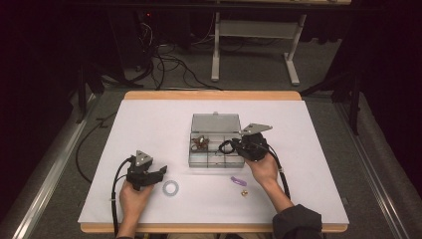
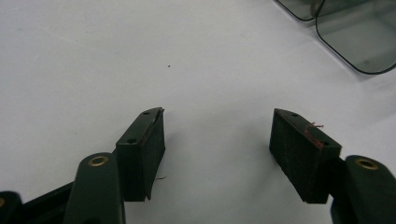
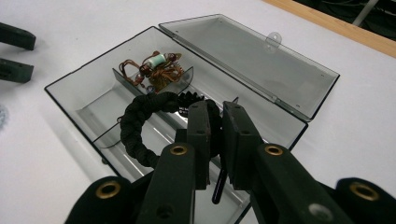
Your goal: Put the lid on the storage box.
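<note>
Black braided cord bracelet (image 3: pixel 140 126) clamped in the right gripper (image 3: pixel 215 140) over the clear grey plastic compartment box (image 3: pixel 79 100), centre of the high view.
Its jaws pinch the loop above a front compartment; left gripper (image 2: pixel 217 140), lower left, rests on the white bench (image 1: pixel 149 119) with jaws apart, holding nothing.

Overhead light brightens the white rectangular table top (image 1: pixel 149 124) while the surroundings stay dark; the high view is soft, and close black jaws blur slightly.
</note>
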The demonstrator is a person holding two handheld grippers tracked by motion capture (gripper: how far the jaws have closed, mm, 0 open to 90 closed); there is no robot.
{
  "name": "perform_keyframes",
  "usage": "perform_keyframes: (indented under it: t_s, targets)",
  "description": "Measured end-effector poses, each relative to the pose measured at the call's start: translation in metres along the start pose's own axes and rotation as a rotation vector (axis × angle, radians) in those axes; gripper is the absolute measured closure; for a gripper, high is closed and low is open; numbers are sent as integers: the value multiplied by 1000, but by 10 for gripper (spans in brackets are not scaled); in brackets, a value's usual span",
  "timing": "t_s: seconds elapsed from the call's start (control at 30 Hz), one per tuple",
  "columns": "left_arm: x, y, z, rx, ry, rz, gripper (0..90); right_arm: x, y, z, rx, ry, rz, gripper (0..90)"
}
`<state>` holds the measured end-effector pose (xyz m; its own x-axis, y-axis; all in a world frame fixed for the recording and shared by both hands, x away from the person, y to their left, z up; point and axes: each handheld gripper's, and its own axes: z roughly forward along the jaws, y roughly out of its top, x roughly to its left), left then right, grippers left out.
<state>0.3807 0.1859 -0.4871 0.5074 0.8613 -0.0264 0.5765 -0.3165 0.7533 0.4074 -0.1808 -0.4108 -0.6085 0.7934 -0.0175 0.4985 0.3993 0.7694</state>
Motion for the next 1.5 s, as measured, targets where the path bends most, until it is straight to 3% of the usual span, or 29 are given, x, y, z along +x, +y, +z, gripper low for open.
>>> perform_keyframes:
  t_s: [0.4,0.8,1.07,1.2,1.5]
  targets:
    - [0,0,0,0,0,0,359,-8,2,12,35,-4,37,827]
    - [0,0,0,0,-1,0,358,-11,14,28,79,-39,33,827]
    - [0,0,0,0,-1,1,357,-7,21,39,102,-83,-5,827]
    - [0,0,0,0,-1,0,357,-5,19,49,139,-90,-3,827]
    - [0,0,0,2,0,2,357,-1,20,62,152,-83,-3,826]
